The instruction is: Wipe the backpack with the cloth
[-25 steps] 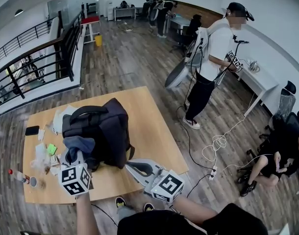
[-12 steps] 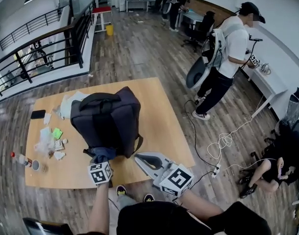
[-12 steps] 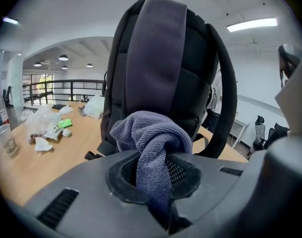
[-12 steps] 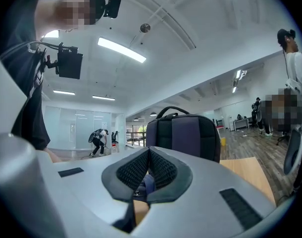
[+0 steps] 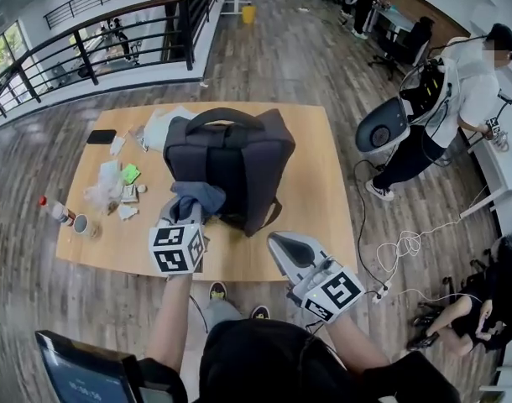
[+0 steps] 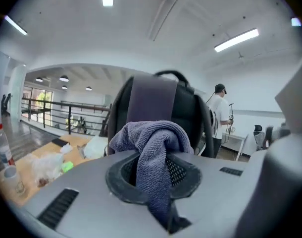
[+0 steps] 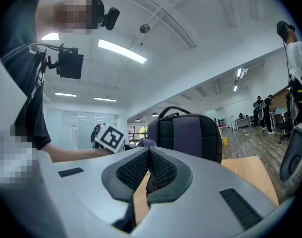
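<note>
nearest the person, on the near right of the backpack (image 5: 231, 162), the right gripper (image 5: 283, 243) hangs over the table (image 5: 323, 200) edge with its jaws closed together and nothing between them. it is near the backpack but not touching it. on the near left of the backpack, the left gripper (image 5: 189, 218) has its jaws clamped on the cloth (image 5: 197, 198), a blue-grey towel bunched into a wad that bulges out past the pads, with a tail hanging down between them.

the wad sits at the lower near face of the backpack. whether it presses on the fabric or only hovers just beside it, i cannot tell. the backpack stands upright near the middle of the table, handle on top, a loose strap trailing at its near right corner.

the step in hand looks like wiping that near face. to do it well, lead with the bulging part of the wad, not the hard jaw tips, and draw it across in long overlapping strokes. an upright bag probably slides or tips away under a push, so the free right gripper could brace its right side. a firm clamp matters, since drag on the fabric may pull the towel out.

left of the backpack lie crumpled wrappers (image 5: 105, 193), a bottle (image 5: 54, 212) and a phone (image 5: 101, 136), well clear of the strokes. far to its right, off the table, a person (image 5: 445, 99) stands.
</note>
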